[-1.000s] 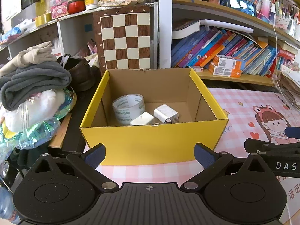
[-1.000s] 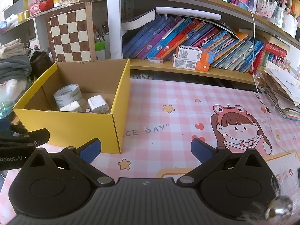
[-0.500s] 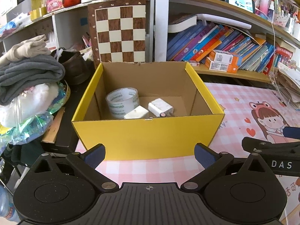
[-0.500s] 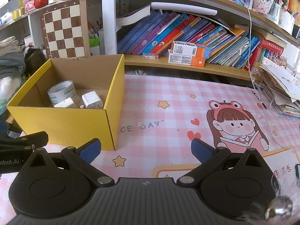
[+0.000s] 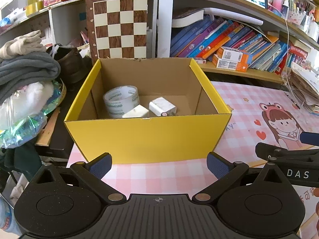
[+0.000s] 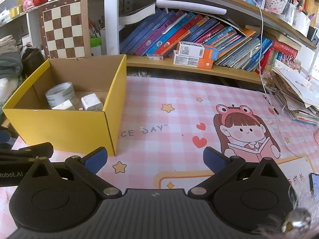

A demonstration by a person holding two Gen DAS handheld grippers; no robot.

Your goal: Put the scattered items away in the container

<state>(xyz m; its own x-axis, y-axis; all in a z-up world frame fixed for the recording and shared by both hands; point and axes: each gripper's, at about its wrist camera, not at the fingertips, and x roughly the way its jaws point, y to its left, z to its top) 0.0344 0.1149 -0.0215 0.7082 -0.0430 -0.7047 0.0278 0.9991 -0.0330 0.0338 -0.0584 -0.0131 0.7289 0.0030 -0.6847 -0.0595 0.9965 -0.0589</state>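
"DAS" on right gripper, "Robot.AI" on left gripper, "DAY" on mat

A chessboard leans upright at 12 o'clock, with slanting books on the shelf at 2. At 9 lie folded clothes above crinkly foil. A pink checked mat with a cartoon girl spreads at 3, papers beyond it.
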